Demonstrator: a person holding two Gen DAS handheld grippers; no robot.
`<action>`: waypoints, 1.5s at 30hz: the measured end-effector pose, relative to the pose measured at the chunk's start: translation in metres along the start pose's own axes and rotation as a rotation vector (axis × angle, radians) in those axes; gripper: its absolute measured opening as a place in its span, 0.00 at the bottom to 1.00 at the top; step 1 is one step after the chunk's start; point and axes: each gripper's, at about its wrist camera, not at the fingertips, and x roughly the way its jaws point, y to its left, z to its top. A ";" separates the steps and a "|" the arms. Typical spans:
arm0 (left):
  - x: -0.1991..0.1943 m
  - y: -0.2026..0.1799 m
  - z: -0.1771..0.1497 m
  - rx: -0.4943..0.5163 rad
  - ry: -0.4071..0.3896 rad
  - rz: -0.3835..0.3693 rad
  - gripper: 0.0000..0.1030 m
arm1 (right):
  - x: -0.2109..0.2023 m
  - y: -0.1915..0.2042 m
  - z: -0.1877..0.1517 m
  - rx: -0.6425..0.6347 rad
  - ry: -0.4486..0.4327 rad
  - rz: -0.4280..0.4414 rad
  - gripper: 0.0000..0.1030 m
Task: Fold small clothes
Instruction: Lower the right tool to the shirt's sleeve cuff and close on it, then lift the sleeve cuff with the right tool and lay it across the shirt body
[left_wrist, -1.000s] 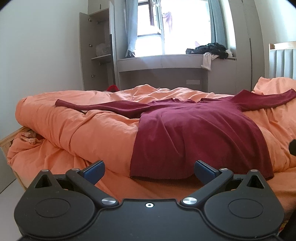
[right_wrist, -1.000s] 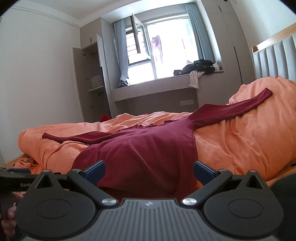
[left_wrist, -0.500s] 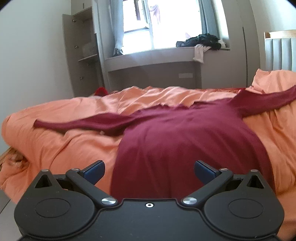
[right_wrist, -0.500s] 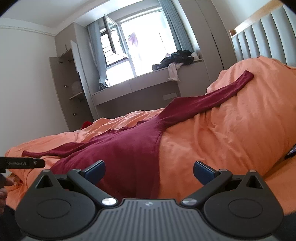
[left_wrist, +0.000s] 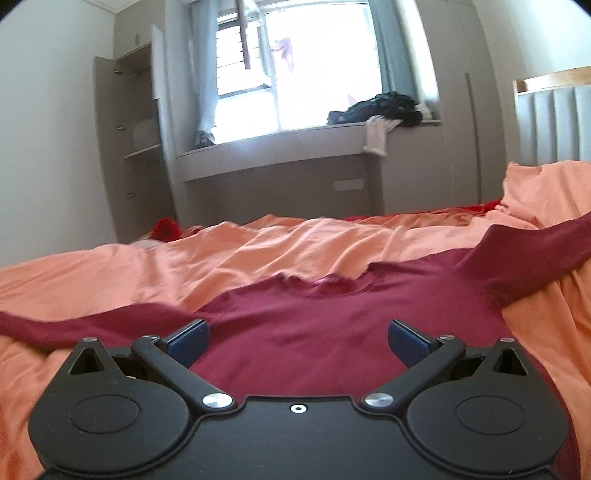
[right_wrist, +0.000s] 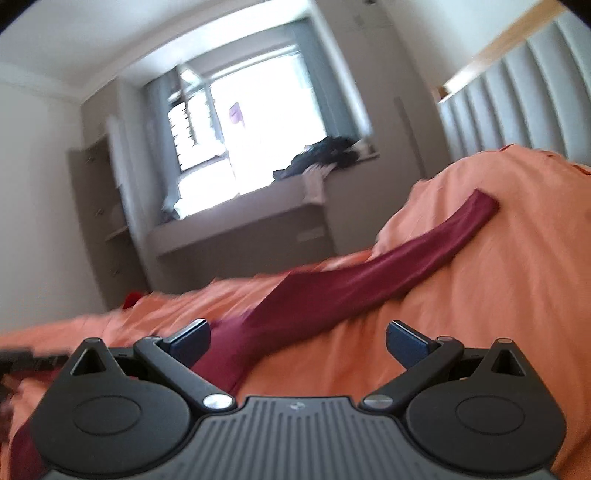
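Both tongs moved in low over shirt (left_wrist: 314, 332), spread wide.

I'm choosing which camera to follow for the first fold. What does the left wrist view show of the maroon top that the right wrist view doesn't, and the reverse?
Only the left wrist view shows the neckline, the chest and the other long sleeve trailing left. Only the right wrist view shows the cuff end of the sleeve draped up the heaped orange duvet. Both show the maroon long-sleeved top spread on the duvet, that sleeve's shoulder end, the clothes pile on the window ledge, and open, empty tongs: left tongs, right tongs.
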 end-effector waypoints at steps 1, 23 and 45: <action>0.010 -0.001 0.000 0.005 0.000 -0.020 1.00 | 0.010 -0.010 0.004 0.023 -0.008 -0.012 1.00; 0.086 0.046 -0.041 -0.169 0.097 -0.123 1.00 | 0.163 -0.138 0.052 0.184 -0.059 -0.411 0.99; 0.060 0.087 -0.020 -0.240 0.057 -0.151 1.00 | 0.171 -0.031 0.106 -0.172 -0.169 -0.325 0.06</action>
